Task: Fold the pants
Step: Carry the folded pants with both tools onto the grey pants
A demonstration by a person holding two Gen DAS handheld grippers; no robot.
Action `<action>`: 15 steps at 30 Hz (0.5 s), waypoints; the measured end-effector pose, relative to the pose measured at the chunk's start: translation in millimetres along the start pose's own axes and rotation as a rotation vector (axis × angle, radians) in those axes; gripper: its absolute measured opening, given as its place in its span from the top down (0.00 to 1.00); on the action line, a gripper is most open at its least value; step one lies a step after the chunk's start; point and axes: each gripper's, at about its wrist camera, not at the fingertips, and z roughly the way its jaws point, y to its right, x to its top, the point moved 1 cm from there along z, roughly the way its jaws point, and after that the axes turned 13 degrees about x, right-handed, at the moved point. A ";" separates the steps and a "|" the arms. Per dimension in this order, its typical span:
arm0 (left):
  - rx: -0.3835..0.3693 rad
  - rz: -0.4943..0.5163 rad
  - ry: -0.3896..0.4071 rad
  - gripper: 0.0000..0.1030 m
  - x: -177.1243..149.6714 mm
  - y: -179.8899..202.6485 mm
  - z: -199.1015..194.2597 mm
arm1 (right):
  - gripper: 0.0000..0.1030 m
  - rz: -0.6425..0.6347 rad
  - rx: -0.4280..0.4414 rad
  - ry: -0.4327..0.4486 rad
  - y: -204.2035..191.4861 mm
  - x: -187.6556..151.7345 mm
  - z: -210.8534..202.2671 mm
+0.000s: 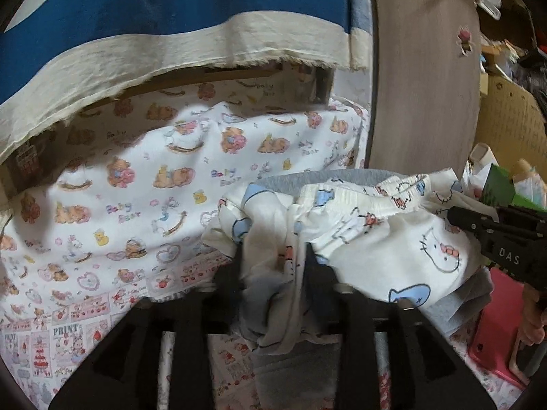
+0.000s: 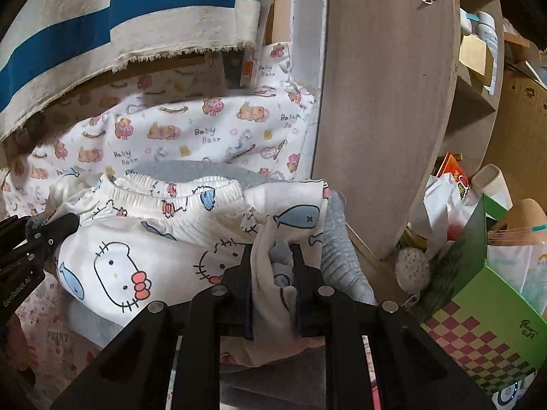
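White pants with a cat-and-fish print [image 1: 393, 239] lie bunched on top of a grey garment [image 1: 307, 176] on the patterned bed sheet. My left gripper [image 1: 273, 266] is shut on a fold of the pants' fabric at their left side. My right gripper [image 2: 275, 266] is shut on the pants [image 2: 143, 256] at their right edge, with some grey cloth [image 2: 338, 249] between the fingers too. The elastic waistband [image 2: 177, 191] runs along the far side. Each gripper shows at the edge of the other's view.
A bear-print sheet [image 1: 154, 177] covers the bed. A blue-and-cream striped cloth [image 1: 171, 27] hangs behind. A wooden panel [image 2: 383, 102] stands on the right, with shelves, a green box [image 2: 485, 314] and bags beside it. A pink object [image 1: 495, 335] lies at the right.
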 end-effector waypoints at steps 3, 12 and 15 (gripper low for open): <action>0.001 -0.026 0.037 0.50 2.1 -11.5 -14.4 | 0.72 0.026 0.032 0.050 -0.6 2.4 -14.6; 0.034 -0.031 0.151 0.21 0.0 -48.2 -73.5 | 0.21 0.014 0.136 0.235 -39.9 4.8 -69.9; 0.037 -0.052 0.177 0.09 -3.3 -65.1 -89.0 | 0.15 -0.022 0.163 0.268 -60.2 1.4 -83.5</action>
